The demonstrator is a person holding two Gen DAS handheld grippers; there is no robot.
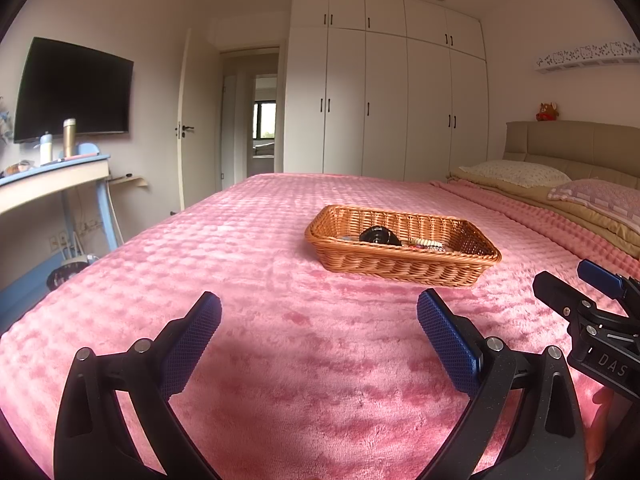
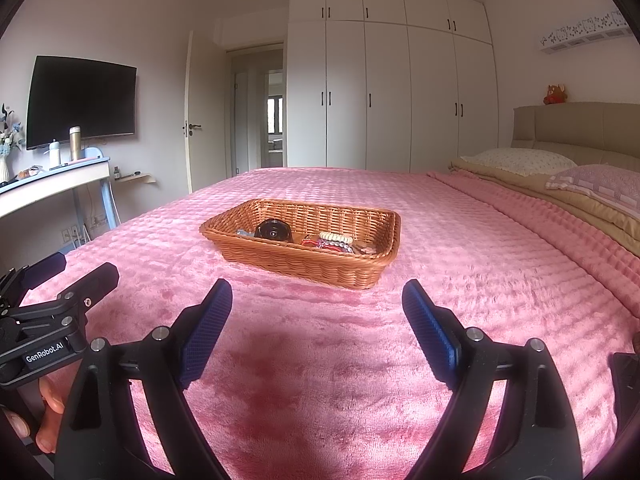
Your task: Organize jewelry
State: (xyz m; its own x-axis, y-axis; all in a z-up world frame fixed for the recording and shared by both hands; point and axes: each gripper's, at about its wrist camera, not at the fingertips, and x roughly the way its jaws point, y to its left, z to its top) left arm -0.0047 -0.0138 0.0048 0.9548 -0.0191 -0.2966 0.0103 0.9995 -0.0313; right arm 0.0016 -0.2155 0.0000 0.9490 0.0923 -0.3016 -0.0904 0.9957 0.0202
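Note:
A woven wicker basket (image 1: 404, 268) (image 2: 296, 260) lies on the pink bedspread ahead of both grippers. Inside it sit a round black case (image 1: 379, 236) (image 2: 273, 231), a white bead bracelet (image 2: 336, 237) and red and mixed strings of jewelry (image 2: 326, 245) (image 1: 426, 245). My left gripper (image 1: 319, 312) is open over bare blanket, short of the basket and left of it. My right gripper (image 2: 318, 300) is open too, nothing between its blue pads, just short of the basket's near wall. Each gripper shows at the edge of the other's view, the right one (image 1: 576, 284) and the left one (image 2: 76, 272).
The pink bedspread (image 1: 240, 248) covers a wide bed. Pillows (image 2: 520, 162) and a folded tan quilt lie at the right by the headboard. A desk (image 2: 56, 184) with bottles and a wall TV stand left of the bed. White wardrobes fill the far wall.

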